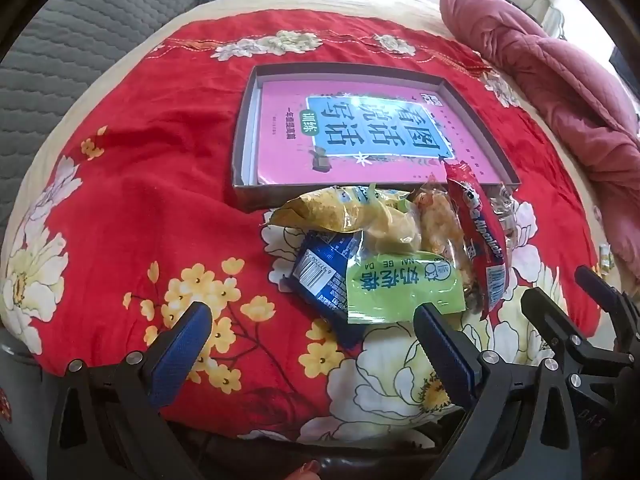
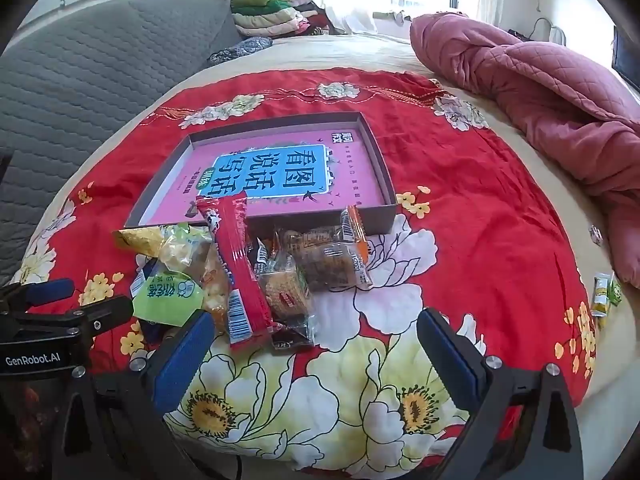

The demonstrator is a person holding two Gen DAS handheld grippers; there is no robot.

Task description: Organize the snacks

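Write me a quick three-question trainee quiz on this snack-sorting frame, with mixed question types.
1. True or false: the shallow box already holds a pink book.
2. Multiple choice: the long red snack stick lies (A) inside the box, (B) on top of the snack pile with its far end over the box's near wall, (C) in the right gripper.
3. Fill in: both the left gripper and the right one are ____ and hold nothing.

Key: 1 true; 2 B; 3 open.
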